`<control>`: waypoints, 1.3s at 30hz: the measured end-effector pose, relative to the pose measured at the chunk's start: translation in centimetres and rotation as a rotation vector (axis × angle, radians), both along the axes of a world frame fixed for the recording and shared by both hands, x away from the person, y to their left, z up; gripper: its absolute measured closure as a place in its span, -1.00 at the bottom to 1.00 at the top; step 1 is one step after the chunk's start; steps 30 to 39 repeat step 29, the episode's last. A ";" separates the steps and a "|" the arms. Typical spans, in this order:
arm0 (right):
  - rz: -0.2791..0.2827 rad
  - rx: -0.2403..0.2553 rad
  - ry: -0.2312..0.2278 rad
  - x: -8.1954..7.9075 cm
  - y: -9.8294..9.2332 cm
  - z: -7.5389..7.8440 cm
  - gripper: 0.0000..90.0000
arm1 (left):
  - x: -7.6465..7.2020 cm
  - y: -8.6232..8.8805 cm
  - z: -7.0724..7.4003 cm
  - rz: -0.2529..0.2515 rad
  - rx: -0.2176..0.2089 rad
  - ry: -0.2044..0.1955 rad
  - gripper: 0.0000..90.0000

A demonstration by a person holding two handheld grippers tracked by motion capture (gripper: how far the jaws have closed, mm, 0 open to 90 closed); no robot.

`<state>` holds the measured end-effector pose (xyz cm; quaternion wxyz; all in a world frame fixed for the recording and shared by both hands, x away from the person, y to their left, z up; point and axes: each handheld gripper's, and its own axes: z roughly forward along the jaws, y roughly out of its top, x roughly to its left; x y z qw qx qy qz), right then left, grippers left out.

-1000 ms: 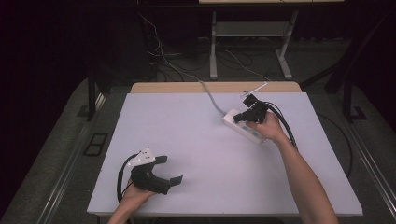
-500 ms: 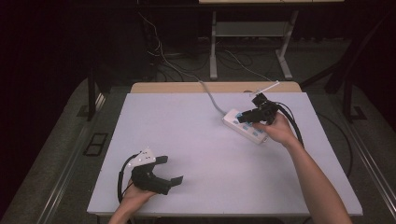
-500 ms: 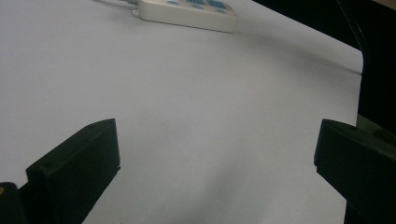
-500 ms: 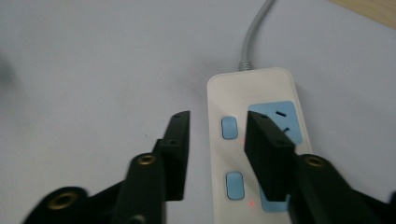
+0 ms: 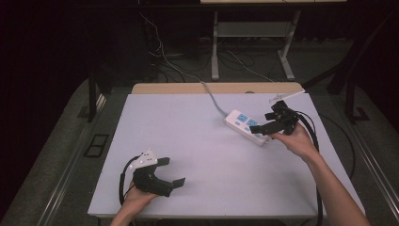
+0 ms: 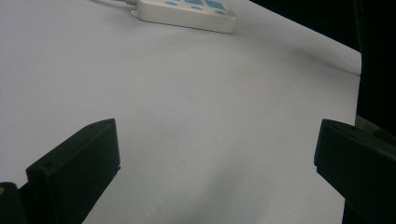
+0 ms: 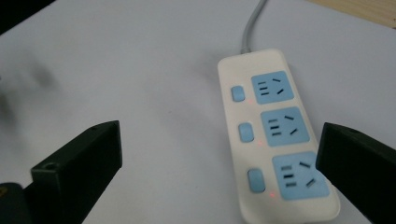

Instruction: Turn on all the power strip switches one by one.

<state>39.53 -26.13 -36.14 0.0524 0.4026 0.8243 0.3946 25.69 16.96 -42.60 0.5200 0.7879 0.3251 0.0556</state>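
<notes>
A white, flat-topped bench [image 5: 207,155] with a pale wooden strip along its far edge carries one thing: a white plastic power strip [image 5: 247,126] with three light-blue sockets, lying toward the far right part of the top. A grey cable [image 5: 212,98] leaves its far end and runs off the back edge of the bench toward the floor.

In the right gripper view, the power strip [image 7: 275,135] lies flat, each blue socket paired with a small blue rocker switch on its left and a tiny red light glowing beside it. No brand name, label or printed writing can be read on its casing in any view.

The right gripper [image 5: 266,126], held in the person's right hand [image 5: 297,141], hovers over the near end of the power strip with its two black jaws spread wide and nothing between them; in its own view the nearest socket sits just beside the right jaw. Whether a jaw touches the strip cannot be told.

The left gripper [image 5: 170,170], black with a grey three-cornered plate on top, rests in the left hand [image 5: 136,200] at the near left part of the bench, well apart from the power strip. Its jaws also stand wide apart, released, over bare white surface.
</notes>
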 end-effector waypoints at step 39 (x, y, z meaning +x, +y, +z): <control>-0.029 0.179 -0.059 -13.6 -4.4 -4.9 -0.99 | 0.0 0.2 0.0 0.021 -0.012 0.005 -1.00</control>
